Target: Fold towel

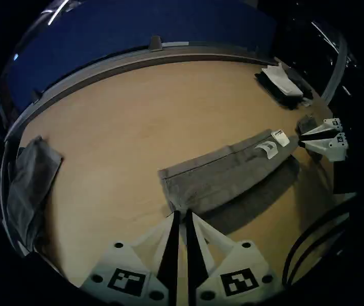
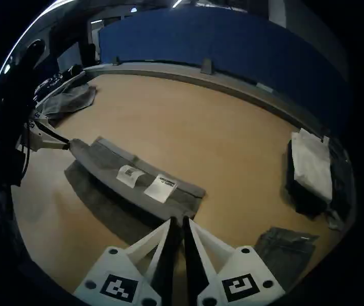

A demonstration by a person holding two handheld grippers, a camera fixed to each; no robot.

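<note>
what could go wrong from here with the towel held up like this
1. The left tool and the right tool each pinch only a narrow end of the grey towel, which is stretched above the table. One end may slip out.
2. If the tools come down unevenly, the towel could land skewed and the fold may turn out crooked.

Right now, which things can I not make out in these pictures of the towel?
1. Left gripper view: the towel corner inside the left gripper, hidden by its fingers.
2. Right gripper view: print on the white labels, too small.
3. Right gripper view: the folded stack, dim near the edge; item count unclear.
</note>
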